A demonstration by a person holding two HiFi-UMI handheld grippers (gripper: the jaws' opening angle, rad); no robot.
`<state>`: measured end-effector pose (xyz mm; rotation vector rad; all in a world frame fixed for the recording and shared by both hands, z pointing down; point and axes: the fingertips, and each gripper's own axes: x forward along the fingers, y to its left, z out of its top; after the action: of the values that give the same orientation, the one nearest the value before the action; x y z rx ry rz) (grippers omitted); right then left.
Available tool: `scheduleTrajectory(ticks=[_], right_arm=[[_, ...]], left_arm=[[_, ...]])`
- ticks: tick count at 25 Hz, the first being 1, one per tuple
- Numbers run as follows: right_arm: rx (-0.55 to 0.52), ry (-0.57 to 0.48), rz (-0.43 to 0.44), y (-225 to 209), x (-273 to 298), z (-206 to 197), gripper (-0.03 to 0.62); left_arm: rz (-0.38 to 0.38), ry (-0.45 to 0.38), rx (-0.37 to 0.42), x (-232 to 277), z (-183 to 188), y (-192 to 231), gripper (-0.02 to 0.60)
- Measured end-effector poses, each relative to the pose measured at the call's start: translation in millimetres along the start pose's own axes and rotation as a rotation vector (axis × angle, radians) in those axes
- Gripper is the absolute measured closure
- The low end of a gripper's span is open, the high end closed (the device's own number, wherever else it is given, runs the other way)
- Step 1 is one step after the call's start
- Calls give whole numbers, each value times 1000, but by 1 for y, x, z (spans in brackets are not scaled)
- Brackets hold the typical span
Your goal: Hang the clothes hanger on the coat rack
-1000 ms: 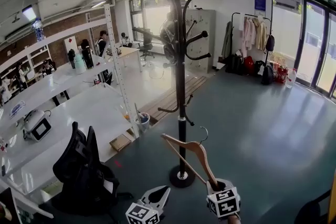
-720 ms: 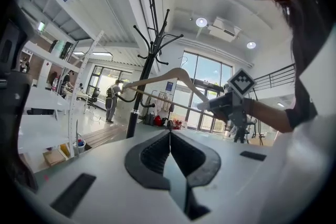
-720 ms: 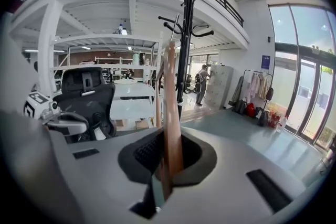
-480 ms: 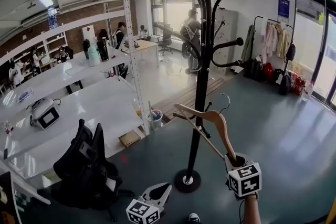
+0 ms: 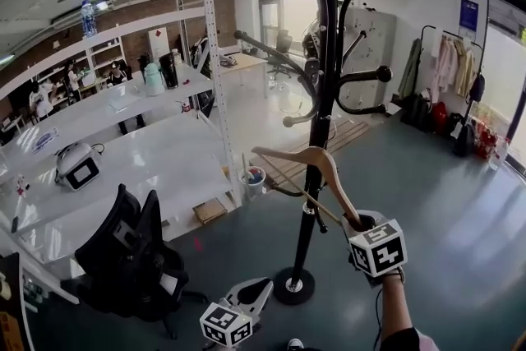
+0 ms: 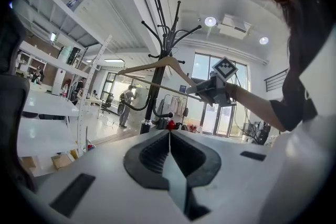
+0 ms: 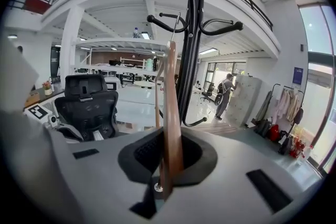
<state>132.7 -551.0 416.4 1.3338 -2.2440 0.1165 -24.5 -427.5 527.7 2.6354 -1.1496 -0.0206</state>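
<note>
A black office chair (image 5: 131, 255) stands beside white shelving (image 5: 152, 168).

I am lifting the right gripper (image 5: 359, 219) and carrying its wooden hanger (image 5: 337, 189) farther in toward the coat rack (image 5: 327, 53). The hanger's crest is now crossing the pole, up from low at its right. I am closing in on the rack.

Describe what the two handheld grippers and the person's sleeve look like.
Both the left gripper and right gripper have pale grey bodies, black ribbed jaw pads, and a white cube with black square markers. The person wears a black short sleeve.
</note>
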Motion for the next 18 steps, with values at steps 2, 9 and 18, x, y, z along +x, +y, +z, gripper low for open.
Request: scheduleTrajectory(ticks=[2,9,18], right_arm=[[-12,-8,14,-8,12,11,568],[-66,-10,90,-4,53,22,568],[-56,-87,84,-1,70,20,568]], left_arm=[[15,1,-3,8,0,1,581],[107,-11,-36,20,-5,26,581],[171,-12,-72,17,-3,41,581]])
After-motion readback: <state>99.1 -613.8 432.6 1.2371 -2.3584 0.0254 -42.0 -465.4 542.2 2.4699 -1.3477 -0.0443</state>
